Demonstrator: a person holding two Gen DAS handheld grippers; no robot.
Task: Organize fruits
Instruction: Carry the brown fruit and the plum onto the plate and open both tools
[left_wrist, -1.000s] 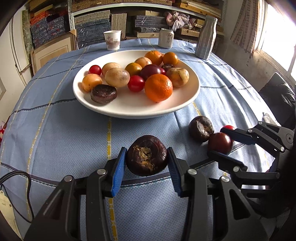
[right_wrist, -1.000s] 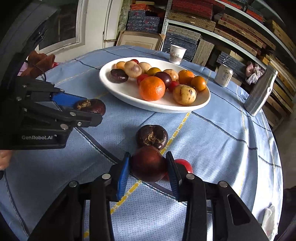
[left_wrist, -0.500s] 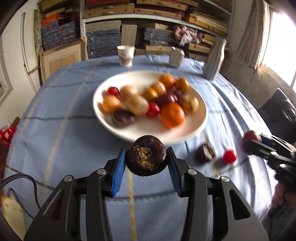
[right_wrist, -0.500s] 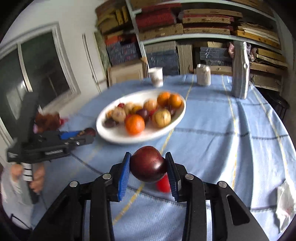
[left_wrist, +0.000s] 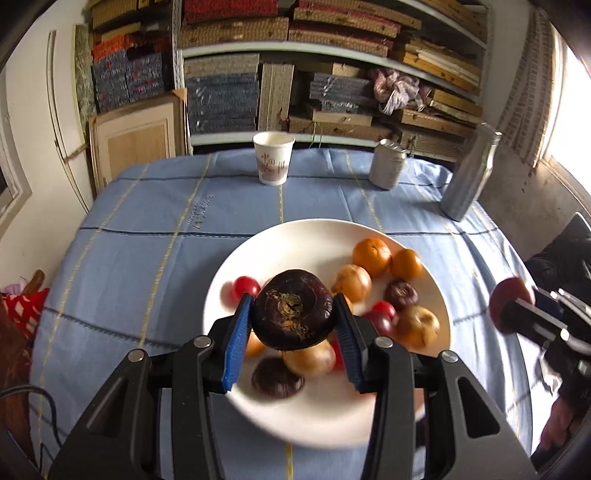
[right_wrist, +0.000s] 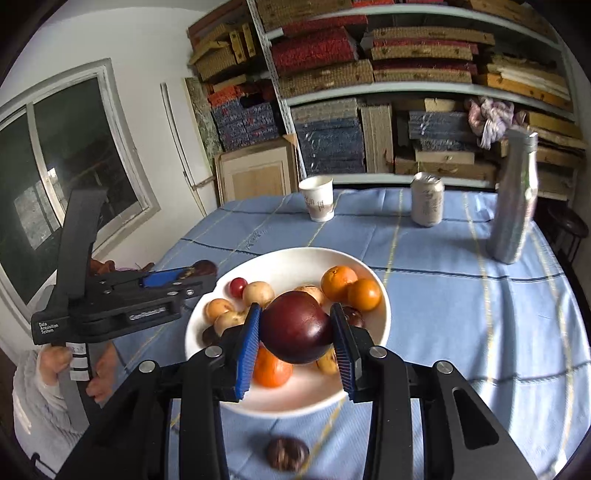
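Above the white plate of oranges and tomatoes: left gripper clamping a dark mangosteen, right gripper clamping a maroon plum. Only in the right view — another dark fruit, blurred, possibly a mangosteen, on the blue tablecloth. Behind: paper cup, can, bottle, packed shelves.

blurred dark fruit on cloth; held fruit hides plate centre.

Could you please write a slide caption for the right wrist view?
Right gripper holds a dark red plum above the white fruit plate.
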